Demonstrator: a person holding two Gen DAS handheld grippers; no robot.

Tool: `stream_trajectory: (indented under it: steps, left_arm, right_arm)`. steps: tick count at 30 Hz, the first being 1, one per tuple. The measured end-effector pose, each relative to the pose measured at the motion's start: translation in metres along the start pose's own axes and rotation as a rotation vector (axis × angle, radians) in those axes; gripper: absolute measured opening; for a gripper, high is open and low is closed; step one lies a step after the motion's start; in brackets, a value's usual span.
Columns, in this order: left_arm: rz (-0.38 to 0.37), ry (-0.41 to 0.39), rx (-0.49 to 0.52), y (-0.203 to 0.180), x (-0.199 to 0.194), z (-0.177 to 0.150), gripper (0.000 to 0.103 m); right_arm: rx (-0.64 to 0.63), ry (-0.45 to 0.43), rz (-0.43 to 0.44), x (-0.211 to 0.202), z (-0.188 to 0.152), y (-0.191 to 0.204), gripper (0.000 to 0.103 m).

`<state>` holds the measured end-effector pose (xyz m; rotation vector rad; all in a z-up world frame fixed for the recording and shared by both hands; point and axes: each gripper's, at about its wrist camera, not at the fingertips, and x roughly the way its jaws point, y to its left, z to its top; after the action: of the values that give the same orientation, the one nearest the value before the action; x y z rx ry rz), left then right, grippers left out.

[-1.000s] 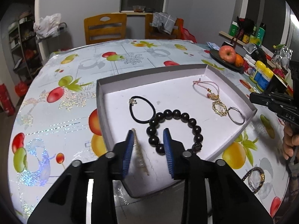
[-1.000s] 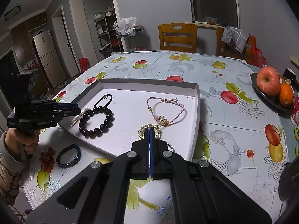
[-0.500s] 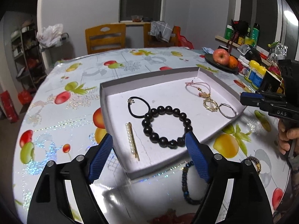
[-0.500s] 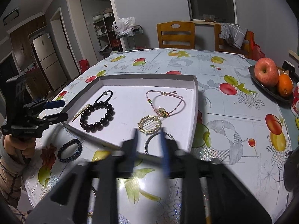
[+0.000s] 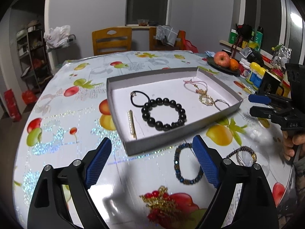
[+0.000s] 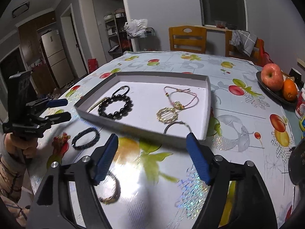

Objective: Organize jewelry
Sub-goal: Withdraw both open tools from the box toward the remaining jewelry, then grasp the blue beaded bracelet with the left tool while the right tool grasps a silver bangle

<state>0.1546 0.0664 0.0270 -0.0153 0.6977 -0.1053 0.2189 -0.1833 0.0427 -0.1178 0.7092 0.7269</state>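
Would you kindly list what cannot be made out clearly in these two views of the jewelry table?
- Left wrist view: the dark beaded bracelet with gold clasp is partly behind the left gripper finger.
- Right wrist view: the same bracelet is blurred and half covered by the right gripper finger.
- Right wrist view: the gold pearl hair clip in the white cardboard tray is mostly hidden behind the near wall.

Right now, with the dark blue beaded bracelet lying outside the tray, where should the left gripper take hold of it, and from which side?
Probably from above. The blue beaded bracelet lies flat on the tablecloth as an open loop, clear of the tray. Pinch one bead strand across its thickness, one finger inside the loop. The open left gripper already hovers nearby.
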Motion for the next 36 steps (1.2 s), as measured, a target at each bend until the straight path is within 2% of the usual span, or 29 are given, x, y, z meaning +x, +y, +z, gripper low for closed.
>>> stream_trajectory:
  steps: [11, 21, 32, 34, 36]
  left_arm:
    - [0.012, 0.004, -0.02, -0.002, -0.007, -0.013, 0.091]
    - [0.056, -0.007, 0.006, -0.012, -0.015, -0.019, 0.092]
    - [0.027, 0.013, -0.009, -0.013, -0.013, -0.027, 0.092]
    - [0.025, 0.012, -0.009, -0.013, -0.014, -0.028, 0.092]
    - [0.023, 0.013, -0.007, -0.013, -0.013, -0.028, 0.092]
  right_arm:
    - [-0.05, 0.048, 0.023, -0.003, -0.02, 0.023, 0.087]
    - [-0.098, 0.119, 0.043, 0.006, -0.035, 0.04, 0.092]
    - [-0.193, 0.212, 0.049, 0.021, -0.04, 0.062, 0.092]
    - [-0.212, 0.229, 0.042, 0.024, -0.041, 0.065, 0.09]
    - [-0.236, 0.245, 0.038, 0.028, -0.042, 0.07, 0.084]
